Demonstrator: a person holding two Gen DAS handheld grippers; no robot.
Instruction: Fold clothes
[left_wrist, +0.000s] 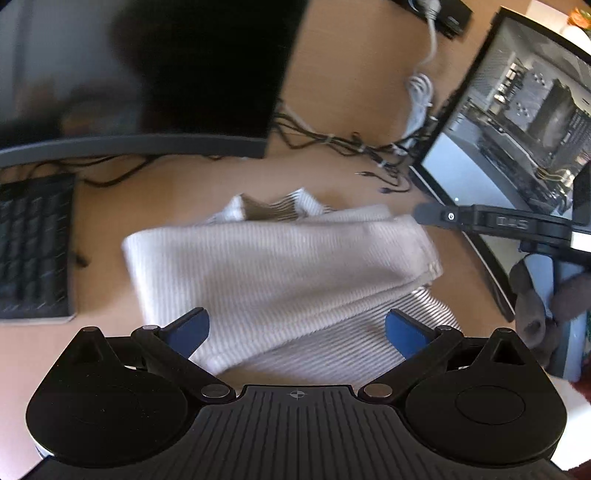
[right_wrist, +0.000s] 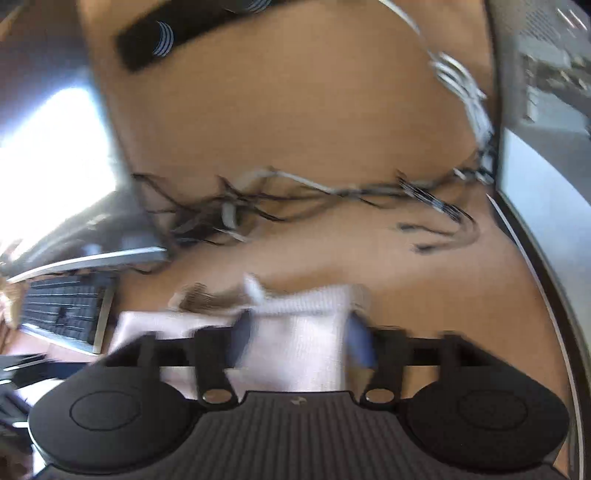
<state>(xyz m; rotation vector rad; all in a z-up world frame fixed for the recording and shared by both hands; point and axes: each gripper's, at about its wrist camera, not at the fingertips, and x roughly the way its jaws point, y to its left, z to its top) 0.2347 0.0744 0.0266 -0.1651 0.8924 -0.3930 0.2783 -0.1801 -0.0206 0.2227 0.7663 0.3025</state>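
- The wooden desk (left_wrist: 343, 74) fills both views, and everything else lies on it.
- Two monitors stand on the desk: a dark one (left_wrist: 177, 74) at the back left and a lit one (left_wrist: 517, 122) at the right, which shows a picture.
- The folded garment (left_wrist: 280, 266), pale and ribbed, lies flat in the middle of the desk, between the keyboard and the lit monitor. A striped layer shows under its near edge, and a collar part sticks out at the far side.
- A black keyboard (left_wrist: 33, 251) lies left of the garment, apart from it.
- A bundle of dark and white cables (left_wrist: 351, 144) runs behind the garment, between the monitors.
- The left gripper (left_wrist: 297, 332) hovers over the near edge of the garment; its blue fingers (left_wrist: 192, 328) stand wide apart and hold nothing.
- The right gripper (right_wrist: 301, 339) is blurred; its jaws stand apart, with garment cloth seen between them, but the pads do not press on it.
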